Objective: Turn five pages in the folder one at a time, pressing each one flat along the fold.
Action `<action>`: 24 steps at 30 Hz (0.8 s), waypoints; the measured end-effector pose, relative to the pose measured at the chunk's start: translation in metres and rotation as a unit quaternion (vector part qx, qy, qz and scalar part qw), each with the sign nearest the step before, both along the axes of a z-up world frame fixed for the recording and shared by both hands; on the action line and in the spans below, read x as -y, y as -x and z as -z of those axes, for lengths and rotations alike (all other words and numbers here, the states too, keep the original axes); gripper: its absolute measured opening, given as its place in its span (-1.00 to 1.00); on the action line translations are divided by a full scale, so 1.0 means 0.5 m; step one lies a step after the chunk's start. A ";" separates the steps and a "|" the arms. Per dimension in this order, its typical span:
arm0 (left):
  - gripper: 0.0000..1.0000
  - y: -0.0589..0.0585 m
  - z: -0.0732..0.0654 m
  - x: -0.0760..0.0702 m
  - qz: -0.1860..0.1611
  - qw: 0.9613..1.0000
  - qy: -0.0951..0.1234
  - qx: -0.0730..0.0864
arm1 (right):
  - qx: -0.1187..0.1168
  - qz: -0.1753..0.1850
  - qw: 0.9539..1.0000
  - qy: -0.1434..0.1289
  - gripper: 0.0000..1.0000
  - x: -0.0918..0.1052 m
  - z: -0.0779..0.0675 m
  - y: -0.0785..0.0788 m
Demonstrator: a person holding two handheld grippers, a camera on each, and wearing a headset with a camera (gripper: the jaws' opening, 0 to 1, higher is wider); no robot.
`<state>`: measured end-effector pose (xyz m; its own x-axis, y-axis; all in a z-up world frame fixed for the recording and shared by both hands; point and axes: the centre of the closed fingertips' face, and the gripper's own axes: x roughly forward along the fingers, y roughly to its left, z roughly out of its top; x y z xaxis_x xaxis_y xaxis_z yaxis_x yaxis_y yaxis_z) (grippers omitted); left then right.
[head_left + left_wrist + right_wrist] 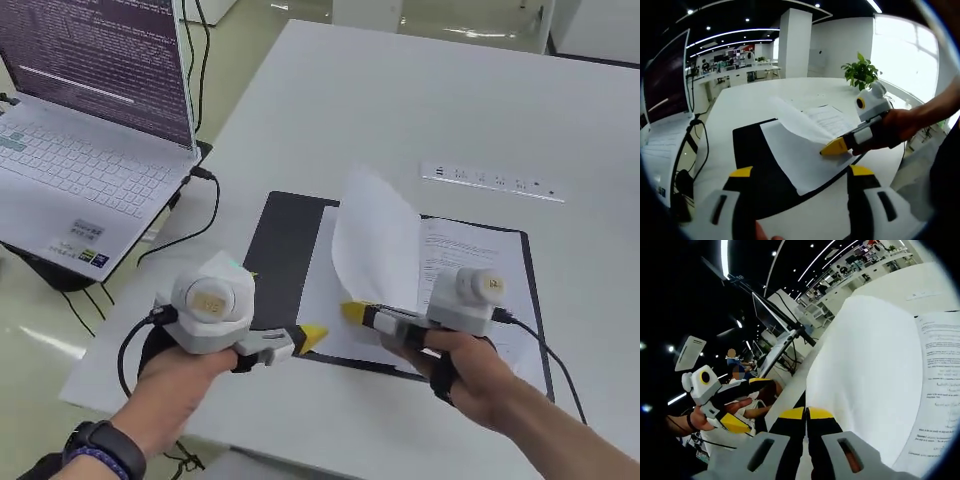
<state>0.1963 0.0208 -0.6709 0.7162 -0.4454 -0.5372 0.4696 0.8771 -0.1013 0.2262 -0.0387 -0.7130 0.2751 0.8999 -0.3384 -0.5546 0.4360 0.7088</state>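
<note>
In the head view a black folder (283, 250) lies open on the white table (400, 110), near the front edge. A printed sheet (480, 255) lies flat on its right half. One page (375, 240) stands up from the middle of the folder, curved and leaning left. The right gripper (354, 312), held in the person's right hand (470, 370), has its yellow-tipped jaws closed on the near lower corner of that page. The left gripper (312, 337), in the left hand (170, 385), sits just left of it at the folder's near edge, apart from the paper; I cannot tell its jaw gap from here. An open laptop (90, 150) stands at the far left and a white power strip (490, 182) lies beyond the folder to the right.

In the left gripper view that gripper's own jaws stand wide apart with nothing between them, over the near edge of the folder. Ahead, a white sheet lies flat on the black cover, and the right gripper comes in from the right with its tip pinching the lifted page. A potted plant (860, 72) stands far off by the windows.

In the right gripper view the two jaws are pressed together with the page's edge caught between them. The blank side of the page rises ahead, and the printed sheet lies to its right. The left gripper shows to the left, well apart from the page.
</note>
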 end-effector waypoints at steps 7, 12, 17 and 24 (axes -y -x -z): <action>0.46 0.009 0.010 -0.018 -0.013 1.000 -0.005 -0.008 | -0.021 -0.018 1.000 0.005 -1.00 -0.028 0.039 0.008; 0.46 0.017 0.009 -0.023 -0.019 1.000 0.001 -0.008 | -0.046 -0.006 0.999 0.006 -1.00 -0.042 0.072 0.007; 0.45 0.027 0.019 -0.035 -0.029 1.000 0.002 -0.013 | -0.061 -0.008 0.998 0.012 -1.00 -0.061 0.104 0.011; 0.45 0.043 0.029 -0.039 -0.040 0.999 0.003 -0.021 | -0.086 -0.006 0.996 0.030 -0.99 -0.069 0.141 0.006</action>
